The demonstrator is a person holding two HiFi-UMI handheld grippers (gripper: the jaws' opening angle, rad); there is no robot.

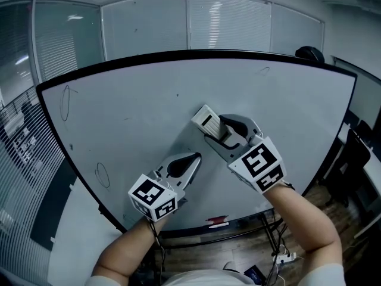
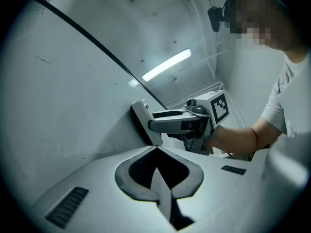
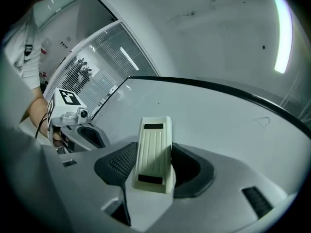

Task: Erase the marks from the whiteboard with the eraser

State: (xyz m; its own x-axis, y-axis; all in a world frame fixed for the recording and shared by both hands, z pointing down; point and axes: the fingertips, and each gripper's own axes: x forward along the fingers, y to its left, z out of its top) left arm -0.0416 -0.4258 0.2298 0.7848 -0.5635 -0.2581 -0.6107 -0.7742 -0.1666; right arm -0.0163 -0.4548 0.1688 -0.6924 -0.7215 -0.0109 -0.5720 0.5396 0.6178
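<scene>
The whiteboard [image 1: 149,109] fills the head view, with thin oval marks at its upper left [image 1: 66,103] and lower left [image 1: 102,174] and a small scribble at the top right [image 1: 264,71]. A cream ribbed eraser [image 1: 207,121] lies against the board's middle, and my right gripper [image 1: 217,133] is shut on it. In the right gripper view the eraser [image 3: 154,152] sits between the jaws, and a faint scribble [image 3: 264,122] shows on the board beyond. My left gripper [image 1: 193,158] hangs below and left of the eraser, shut and empty; its closed tips [image 2: 156,148] point toward the eraser [image 2: 143,120].
A red marker [image 1: 218,221] lies on the ledge under the board. Glass walls with blinds [image 1: 30,154] stand to the left and behind. Dark furniture [image 1: 351,159] sits at the right edge, and cables with a power strip [image 1: 286,258] lie on the floor below.
</scene>
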